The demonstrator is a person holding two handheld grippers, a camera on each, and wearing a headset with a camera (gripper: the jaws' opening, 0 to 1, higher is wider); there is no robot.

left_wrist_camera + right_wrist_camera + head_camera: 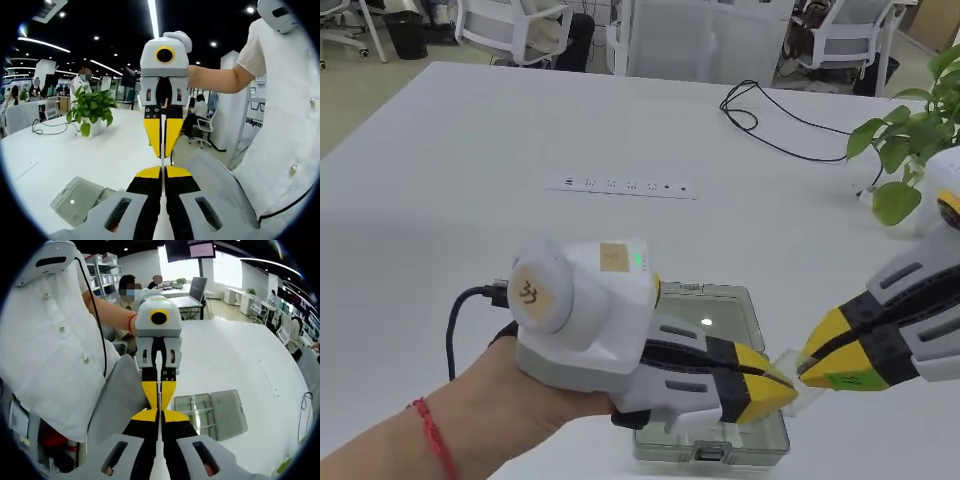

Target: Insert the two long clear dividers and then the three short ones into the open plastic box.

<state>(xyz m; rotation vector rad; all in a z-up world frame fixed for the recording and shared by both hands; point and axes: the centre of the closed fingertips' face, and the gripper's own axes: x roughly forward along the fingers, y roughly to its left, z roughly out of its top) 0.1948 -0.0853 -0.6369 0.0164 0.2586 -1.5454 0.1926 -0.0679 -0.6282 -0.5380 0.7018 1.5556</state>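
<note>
Yellow-tipped grippers (780,388) (812,367), seemingly tip-to-tip.

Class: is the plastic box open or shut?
Open: the plastic box has its lid folded out flat beside it.

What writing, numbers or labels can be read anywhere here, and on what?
"33", handwritten, reading uncertain: round cap at the rear of the left gripper.
"Diligen", cut off by the person's sleeve: white wall panel.
Green label on the right gripper: too small to read.
Hanging screen: text blurred, unreadable.
</note>
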